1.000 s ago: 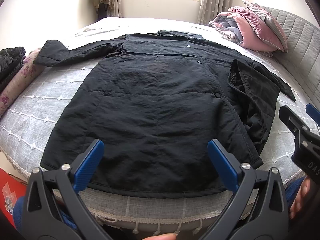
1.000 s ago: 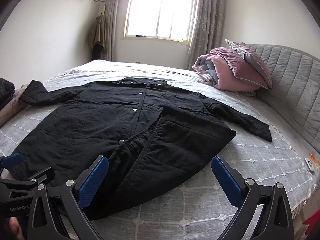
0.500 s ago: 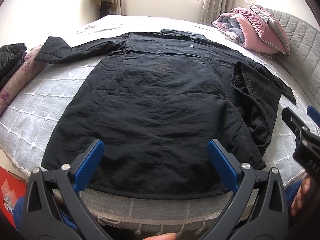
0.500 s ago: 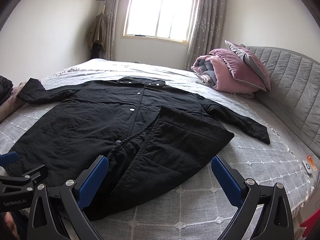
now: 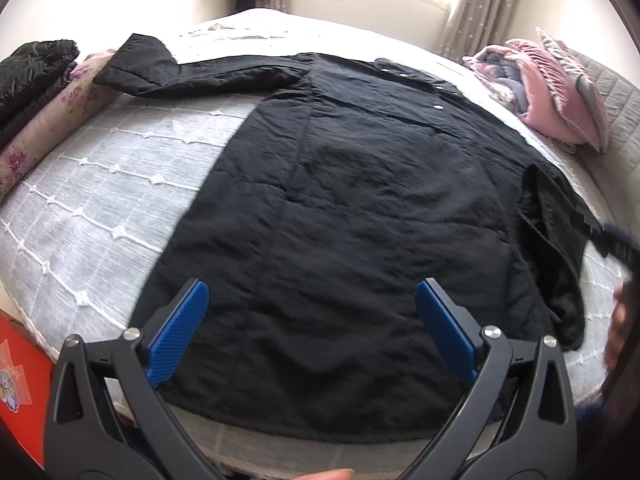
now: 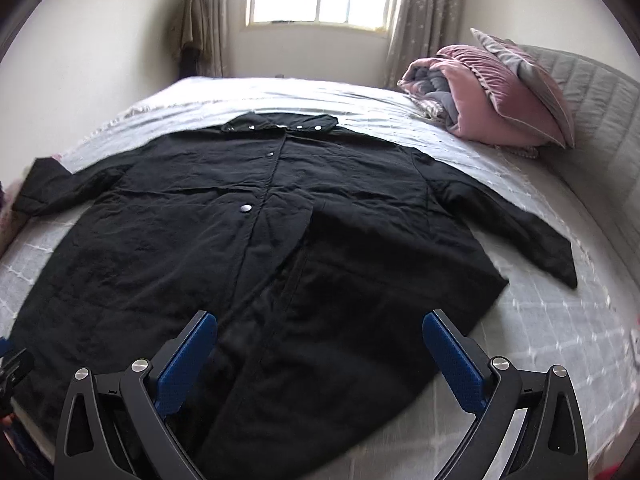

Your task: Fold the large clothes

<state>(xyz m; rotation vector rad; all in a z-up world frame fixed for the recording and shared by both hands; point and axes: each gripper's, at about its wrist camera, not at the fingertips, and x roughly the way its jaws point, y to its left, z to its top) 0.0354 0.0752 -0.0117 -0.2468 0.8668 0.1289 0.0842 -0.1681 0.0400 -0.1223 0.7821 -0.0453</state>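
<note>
Coat: the long black quilted coat (image 6: 256,264) lies face up across the bed (image 5: 96,208), collar toward the window, hem at the near edge just under my tools.
Sleeves: I see 1 sleeve (image 5: 192,72) stretched out flat to the left and the other sleeve (image 6: 520,232) angled out to the right, neither folded in yet.
Front panel: the right front flap (image 6: 400,264) sits turned and rumpled over the body, its snaps (image 6: 246,208) undone lower down.
Left gripper: my left gripper (image 5: 312,336) hangs above the hem with its blue pads spread wide, holding nothing.
Right gripper: my right gripper (image 6: 320,360) hovers over the lower front, pads equally wide apart, empty.
What changed: against 1 second ago, both cameras have dropped and tipped toward the coat, so the fabric fills more of each view; the right view has swung left to centre on the placket. The coat itself has not shifted.
Meaning: I judge this as the approach before the 1st fold, with no folding done so far.
Next: I would likely flatten the loose flap, then bring a sleeve across.
Elsewhere: pink bedding (image 6: 488,96) is stacked near the headboard, and a dark folded garment (image 5: 32,68) rests at the left edge.
</note>
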